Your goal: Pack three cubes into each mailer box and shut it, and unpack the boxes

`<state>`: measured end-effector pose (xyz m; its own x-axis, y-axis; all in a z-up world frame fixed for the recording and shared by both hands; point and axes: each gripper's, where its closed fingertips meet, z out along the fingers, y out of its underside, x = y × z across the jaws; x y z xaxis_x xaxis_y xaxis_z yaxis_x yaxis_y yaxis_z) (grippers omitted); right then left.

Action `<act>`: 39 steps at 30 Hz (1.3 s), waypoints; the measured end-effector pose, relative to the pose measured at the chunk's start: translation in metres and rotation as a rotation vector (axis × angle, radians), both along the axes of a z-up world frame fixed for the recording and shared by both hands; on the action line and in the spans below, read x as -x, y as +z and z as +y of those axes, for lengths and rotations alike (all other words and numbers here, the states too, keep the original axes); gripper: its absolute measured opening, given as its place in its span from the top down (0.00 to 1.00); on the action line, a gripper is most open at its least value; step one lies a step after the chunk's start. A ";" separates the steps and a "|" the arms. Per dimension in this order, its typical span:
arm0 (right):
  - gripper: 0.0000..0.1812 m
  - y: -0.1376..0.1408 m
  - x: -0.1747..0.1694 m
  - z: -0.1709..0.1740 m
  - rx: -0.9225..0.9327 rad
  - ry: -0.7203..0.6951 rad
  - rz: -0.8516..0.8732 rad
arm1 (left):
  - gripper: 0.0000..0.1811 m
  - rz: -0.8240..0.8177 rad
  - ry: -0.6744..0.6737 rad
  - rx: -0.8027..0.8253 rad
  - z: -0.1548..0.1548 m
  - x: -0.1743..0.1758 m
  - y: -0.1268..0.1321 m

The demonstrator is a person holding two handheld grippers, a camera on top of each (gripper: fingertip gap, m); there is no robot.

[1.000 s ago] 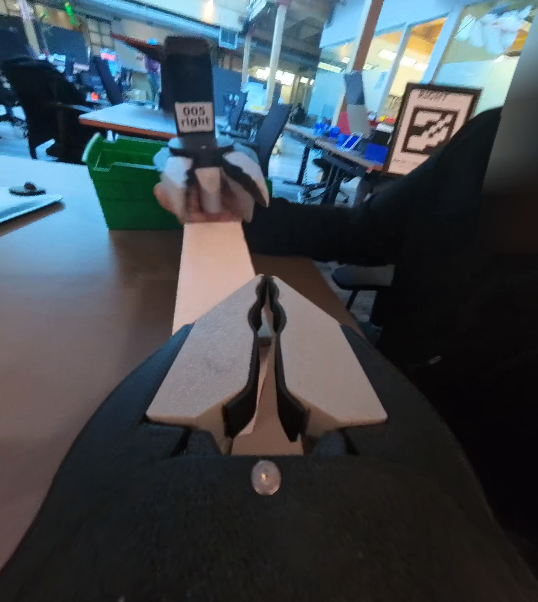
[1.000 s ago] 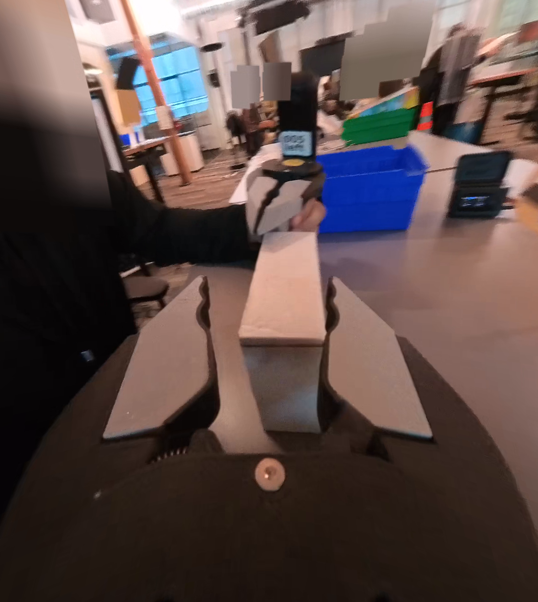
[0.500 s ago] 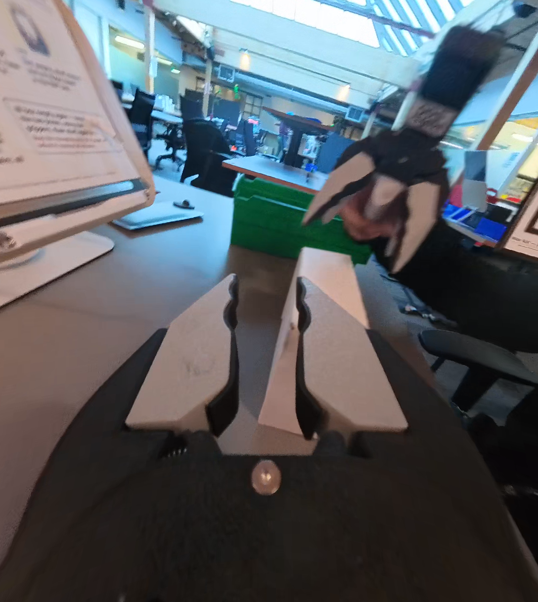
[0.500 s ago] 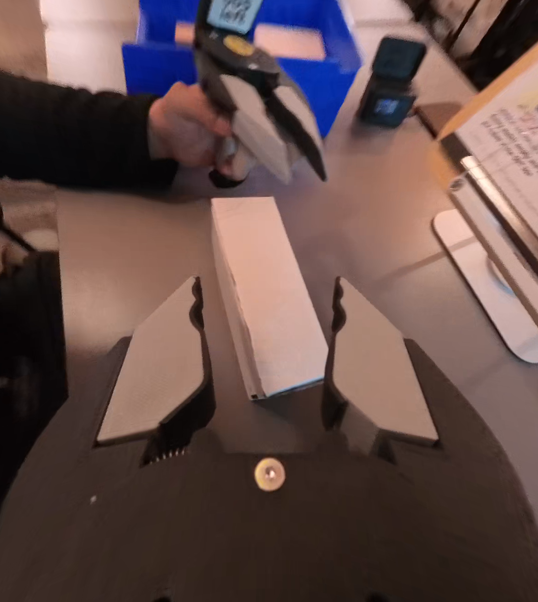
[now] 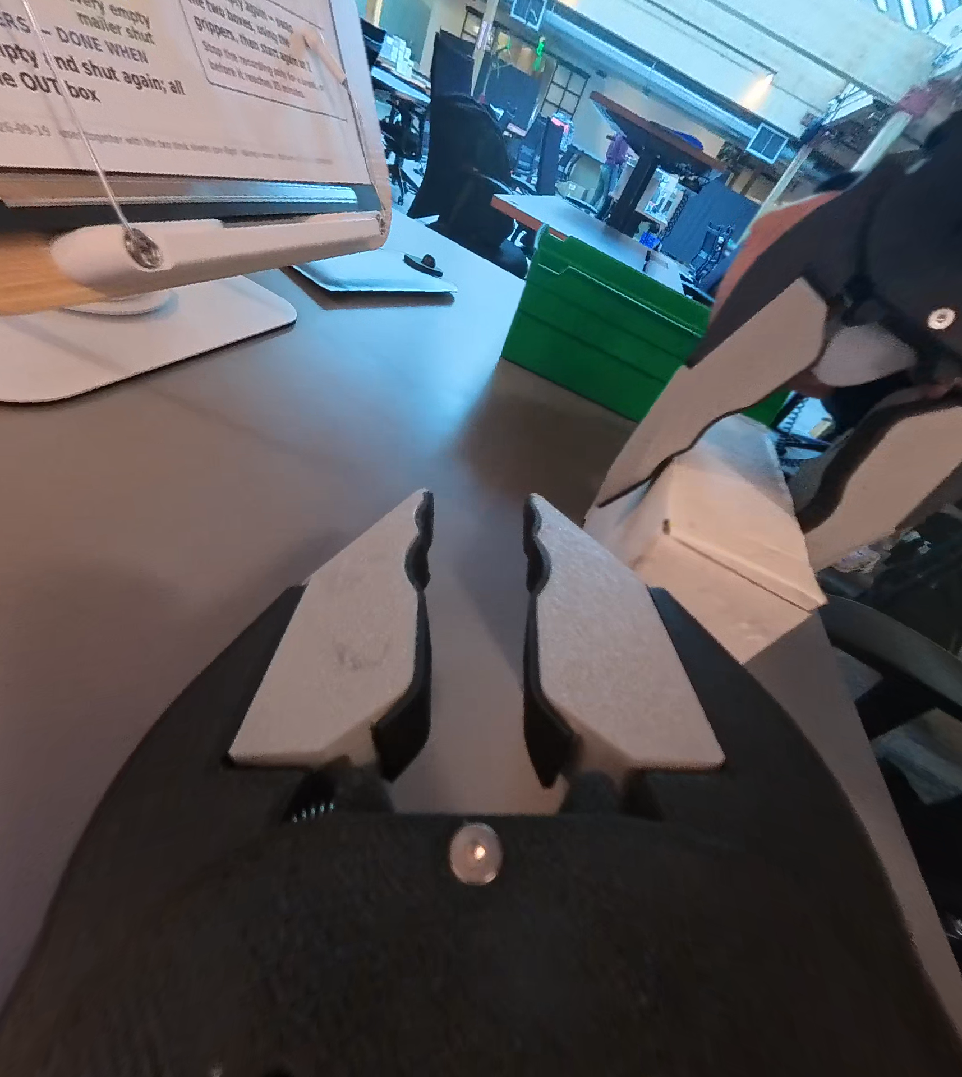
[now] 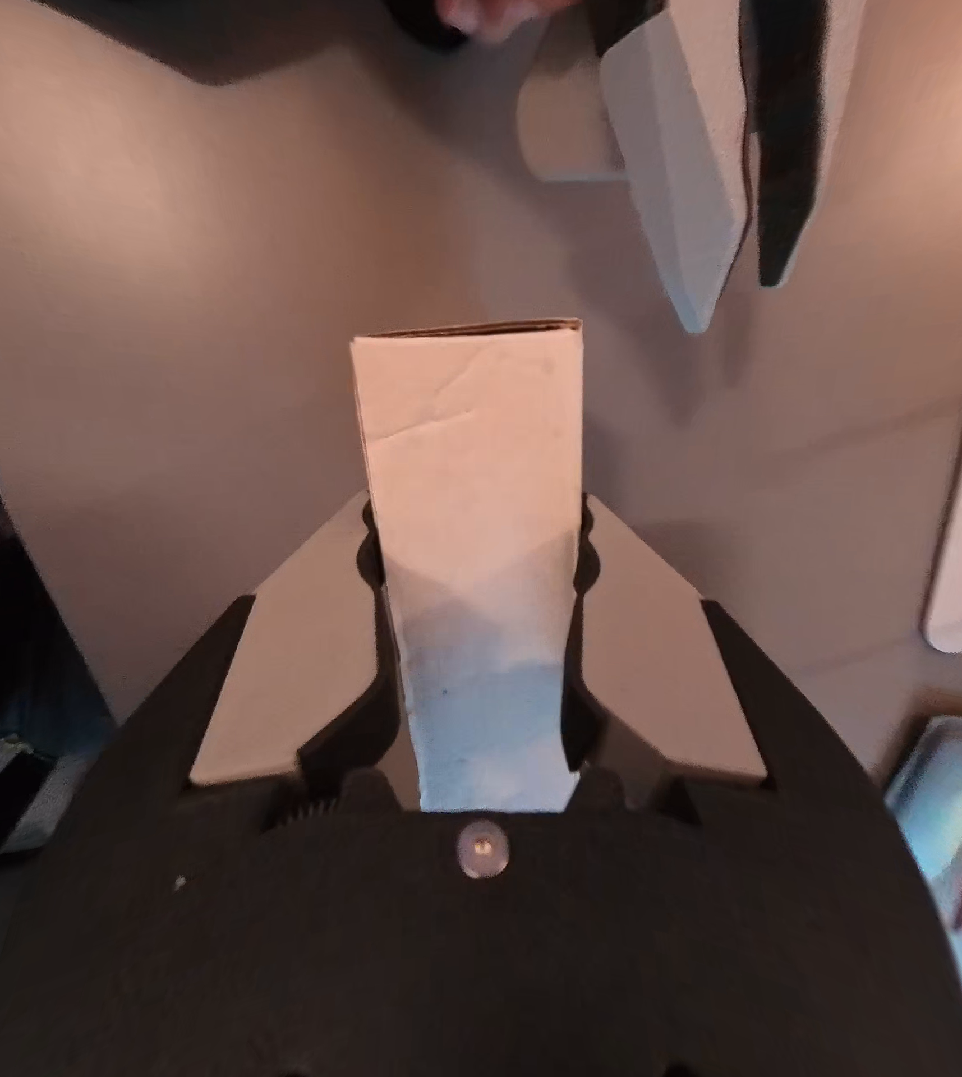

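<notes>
mailer box (image 5: 723, 524) on table (image 5: 233, 495), bin (image 5: 595, 344) behind, document stand (image 5: 117, 326) left

The mailer box (image 6: 469, 495) near end seems hidden behind the gripper body.

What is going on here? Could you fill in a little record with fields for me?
Setting: grey table in an open office
Right gripper: fingers either side of a white mailer box, touching its sides
Left gripper: fingers apart, nothing between them
Box flap: looks closed
Cubes: none visible
Nearby: green bin, instruction sheet on a stand
Box position: near the table's edge
</notes>
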<state>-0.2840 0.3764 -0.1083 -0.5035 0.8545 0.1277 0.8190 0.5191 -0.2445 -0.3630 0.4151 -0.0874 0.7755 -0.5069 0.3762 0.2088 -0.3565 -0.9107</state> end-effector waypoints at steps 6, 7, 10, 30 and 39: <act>0.64 0.044 -0.029 0.038 -0.310 -0.026 0.231 | 0.85 -0.018 0.010 -0.002 0.000 0.004 0.002; 0.64 0.065 -0.039 0.054 -0.371 -0.067 0.296 | 0.86 -0.014 0.009 -0.001 0.000 0.003 0.002; 0.64 0.134 -0.087 0.114 -0.515 -0.261 0.468 | 0.86 0.001 0.001 0.010 0.000 0.000 -0.003; 0.65 0.087 -0.281 0.283 -1.073 -0.246 0.335 | 0.90 0.043 -0.013 0.010 0.003 -0.009 -0.007; 0.61 -0.003 -0.261 0.295 -0.831 -0.176 0.222 | 0.90 0.021 -0.027 0.019 0.003 -0.009 -0.007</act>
